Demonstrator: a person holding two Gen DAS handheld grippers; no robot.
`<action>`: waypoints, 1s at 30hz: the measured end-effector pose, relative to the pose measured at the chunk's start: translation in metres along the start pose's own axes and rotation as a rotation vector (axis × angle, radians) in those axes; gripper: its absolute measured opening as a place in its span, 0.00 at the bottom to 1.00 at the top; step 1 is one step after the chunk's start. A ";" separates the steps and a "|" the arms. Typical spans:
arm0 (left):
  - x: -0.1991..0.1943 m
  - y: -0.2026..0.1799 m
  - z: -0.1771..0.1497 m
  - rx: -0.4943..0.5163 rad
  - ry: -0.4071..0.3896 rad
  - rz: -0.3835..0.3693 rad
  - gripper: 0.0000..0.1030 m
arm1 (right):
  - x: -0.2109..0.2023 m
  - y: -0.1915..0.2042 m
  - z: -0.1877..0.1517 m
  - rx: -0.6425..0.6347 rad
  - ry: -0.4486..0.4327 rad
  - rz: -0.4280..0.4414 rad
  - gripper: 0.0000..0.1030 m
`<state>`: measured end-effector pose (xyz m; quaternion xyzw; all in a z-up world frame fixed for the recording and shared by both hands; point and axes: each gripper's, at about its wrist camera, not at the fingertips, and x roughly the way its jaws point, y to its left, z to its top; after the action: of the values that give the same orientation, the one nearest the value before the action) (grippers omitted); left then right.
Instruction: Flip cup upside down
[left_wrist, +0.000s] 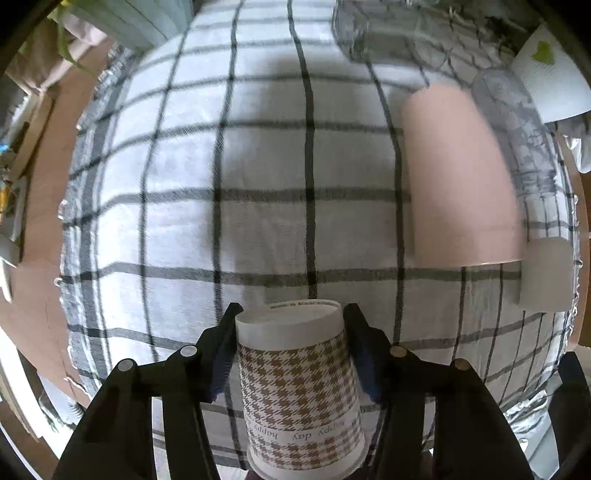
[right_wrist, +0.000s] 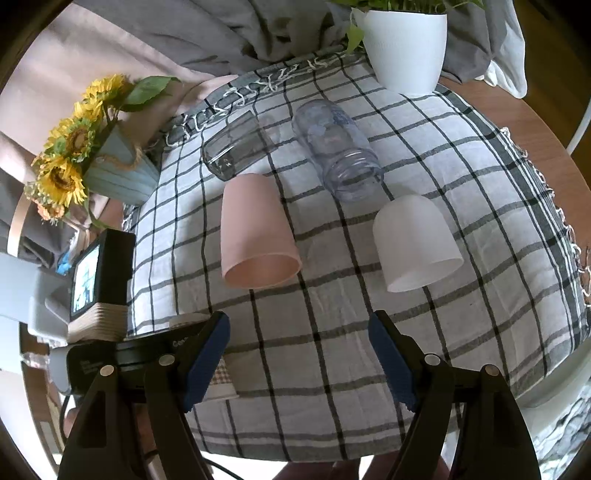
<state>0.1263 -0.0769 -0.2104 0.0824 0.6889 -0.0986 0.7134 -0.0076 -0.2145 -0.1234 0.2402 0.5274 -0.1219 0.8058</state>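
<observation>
My left gripper (left_wrist: 291, 317) is shut on a paper cup (left_wrist: 299, 387) with a brown houndstooth print and "happy day" lettering. The cup's base points away from the camera toward the checked cloth (left_wrist: 258, 184), its wide rim toward me. My right gripper (right_wrist: 299, 332) is open and empty above the near part of the cloth (right_wrist: 332, 350). The left gripper body with its camera (right_wrist: 99, 273) shows at the left in the right wrist view, and a sliver of the paper cup (right_wrist: 223, 376) shows behind my left finger.
On the cloth, rims facing me, are a pink cup (right_wrist: 256, 232), a frosted white cup (right_wrist: 415, 242), a clear bottle (right_wrist: 336, 147) and a dark glass (right_wrist: 234, 147). A white plant pot (right_wrist: 404, 44) stands at the back, sunflowers in a blue pot (right_wrist: 118, 173) at the left.
</observation>
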 end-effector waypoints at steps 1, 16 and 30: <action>-0.008 -0.002 -0.003 0.002 -0.025 0.000 0.53 | -0.001 0.000 0.000 -0.003 -0.001 0.002 0.75; -0.066 -0.009 -0.062 0.069 -0.348 -0.018 0.53 | -0.020 -0.001 -0.003 -0.074 -0.051 -0.021 0.75; -0.046 -0.009 -0.090 0.102 -0.312 -0.040 0.54 | -0.020 -0.010 -0.014 -0.102 -0.019 -0.061 0.75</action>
<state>0.0350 -0.0619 -0.1674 0.0883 0.5653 -0.1593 0.8045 -0.0320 -0.2170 -0.1125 0.1815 0.5321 -0.1215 0.8180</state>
